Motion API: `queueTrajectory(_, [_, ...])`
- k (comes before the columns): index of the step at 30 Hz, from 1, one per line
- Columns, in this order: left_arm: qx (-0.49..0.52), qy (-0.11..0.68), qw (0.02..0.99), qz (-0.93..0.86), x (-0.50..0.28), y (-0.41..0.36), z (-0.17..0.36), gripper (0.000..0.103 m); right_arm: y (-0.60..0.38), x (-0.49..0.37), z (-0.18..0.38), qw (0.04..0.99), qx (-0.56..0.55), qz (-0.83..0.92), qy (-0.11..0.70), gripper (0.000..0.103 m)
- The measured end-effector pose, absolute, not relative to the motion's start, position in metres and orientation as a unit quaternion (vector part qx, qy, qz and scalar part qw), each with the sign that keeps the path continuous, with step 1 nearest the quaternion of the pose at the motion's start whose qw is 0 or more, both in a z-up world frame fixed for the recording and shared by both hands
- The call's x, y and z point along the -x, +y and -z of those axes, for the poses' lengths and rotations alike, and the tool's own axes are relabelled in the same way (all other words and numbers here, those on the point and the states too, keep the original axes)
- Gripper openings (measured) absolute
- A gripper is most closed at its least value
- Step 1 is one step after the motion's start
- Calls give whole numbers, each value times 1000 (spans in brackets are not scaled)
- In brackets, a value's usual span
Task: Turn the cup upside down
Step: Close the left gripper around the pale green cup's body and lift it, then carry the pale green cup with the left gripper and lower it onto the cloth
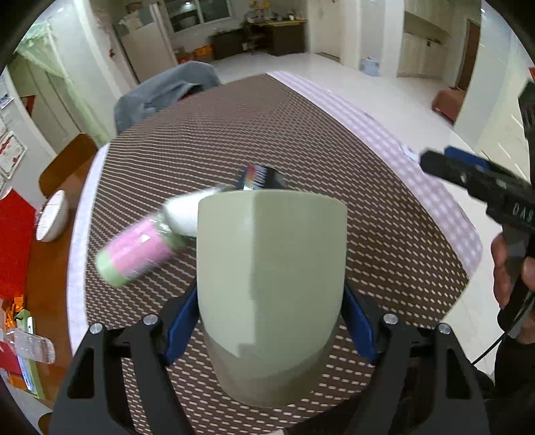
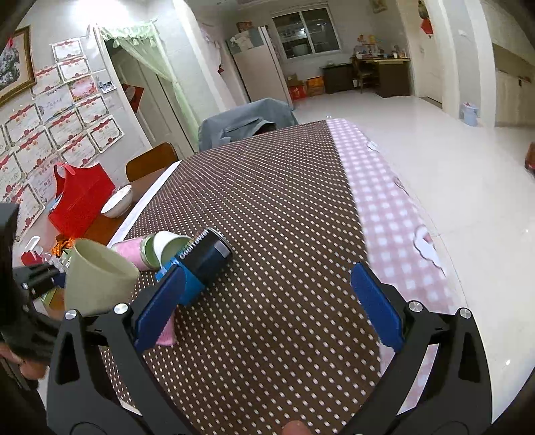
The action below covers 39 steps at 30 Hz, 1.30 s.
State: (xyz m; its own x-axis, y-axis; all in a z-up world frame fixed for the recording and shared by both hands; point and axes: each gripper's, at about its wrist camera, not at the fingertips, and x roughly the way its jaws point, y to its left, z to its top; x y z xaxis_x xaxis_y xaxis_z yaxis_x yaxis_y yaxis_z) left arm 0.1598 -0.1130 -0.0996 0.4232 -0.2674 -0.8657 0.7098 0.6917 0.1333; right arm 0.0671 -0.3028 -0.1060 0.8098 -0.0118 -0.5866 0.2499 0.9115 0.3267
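At the centre of the left wrist view the cup [image 1: 271,287] is clamped in the left gripper [image 1: 267,321], raised above the desk [image 1: 207,140]; at lower left of the right wrist view it appears tilted, rim uppermost, so inversion remains; the right gripper [image 2: 267,301] is spread, empty.

Pale tiled floor [image 2: 384,110], certificate-covered wall [image 2: 50,127], dark desk [image 2: 381,75] under window [image 2: 307,31].
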Motion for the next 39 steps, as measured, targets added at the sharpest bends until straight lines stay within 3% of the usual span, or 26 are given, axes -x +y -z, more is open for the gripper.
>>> queueTrajectory(19, [-292,473,772,306,-123,-162,178,77,-312,-20,117,933,-203,87,285,97])
queueTrajectory(39, [-237,381,854,263,-99,-123,126,88,-297,-25,110,936,-192,65,286,97])
